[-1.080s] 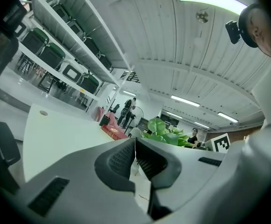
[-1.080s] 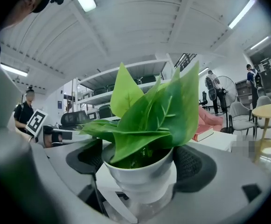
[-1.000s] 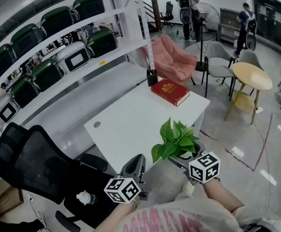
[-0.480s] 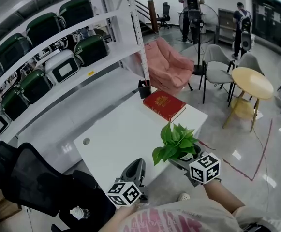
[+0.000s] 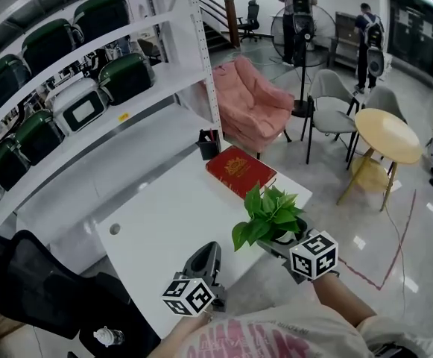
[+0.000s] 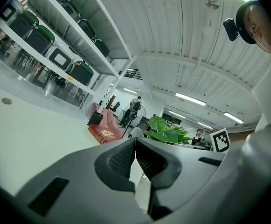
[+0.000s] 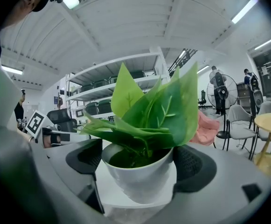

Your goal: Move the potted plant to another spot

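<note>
Potted plant [image 7: 141, 169] has broad green leaves, smooth white pot.

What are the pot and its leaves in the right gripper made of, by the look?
Pot: smooth white with a soft sheen, so glazed ceramic or plastic; can't tell which. Leaves: even green with neat raised veins, probably artificial plastic or fabric.

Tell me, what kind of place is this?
Probably an office or lab workspace that doubles as storage: a white desk, metal shelving stacked with green and white cases, and a lounge corner with a pink sofa and round yellow table.
</note>
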Available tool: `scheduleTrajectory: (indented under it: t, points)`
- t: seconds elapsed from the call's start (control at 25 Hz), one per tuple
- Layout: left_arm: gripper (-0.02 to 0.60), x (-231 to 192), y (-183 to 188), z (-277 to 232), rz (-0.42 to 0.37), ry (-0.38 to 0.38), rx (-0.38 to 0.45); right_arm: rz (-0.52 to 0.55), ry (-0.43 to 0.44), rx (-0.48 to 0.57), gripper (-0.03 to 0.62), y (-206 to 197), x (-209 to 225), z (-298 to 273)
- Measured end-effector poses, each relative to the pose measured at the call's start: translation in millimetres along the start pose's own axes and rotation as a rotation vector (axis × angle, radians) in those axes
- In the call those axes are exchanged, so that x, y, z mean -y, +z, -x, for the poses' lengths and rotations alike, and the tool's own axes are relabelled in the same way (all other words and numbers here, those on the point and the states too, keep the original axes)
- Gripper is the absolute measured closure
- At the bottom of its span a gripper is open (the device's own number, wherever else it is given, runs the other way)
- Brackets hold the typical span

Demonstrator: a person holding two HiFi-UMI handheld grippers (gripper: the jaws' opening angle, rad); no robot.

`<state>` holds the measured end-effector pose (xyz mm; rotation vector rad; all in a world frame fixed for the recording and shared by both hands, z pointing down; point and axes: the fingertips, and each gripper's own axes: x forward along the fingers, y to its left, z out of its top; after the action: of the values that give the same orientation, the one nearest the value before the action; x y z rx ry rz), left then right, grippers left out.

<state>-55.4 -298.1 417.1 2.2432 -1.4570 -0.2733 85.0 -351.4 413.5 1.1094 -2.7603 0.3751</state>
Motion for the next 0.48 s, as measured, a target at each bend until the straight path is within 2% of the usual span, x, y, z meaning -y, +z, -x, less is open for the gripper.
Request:
scheduleTrajectory:
  t: [0.32,0.48]
  points:
    - [0.557,1.5,3.4,-48.9,0.012,0.031,0.043,0.013,0.023,0.009,0.100,13.8,55.5,-15.1]
    - [0.557,1.6,-0.3,-64.1,0.017,0.035,0.043,0.020,0.040,0.018,0.100,20.3,68.6,-19.1]
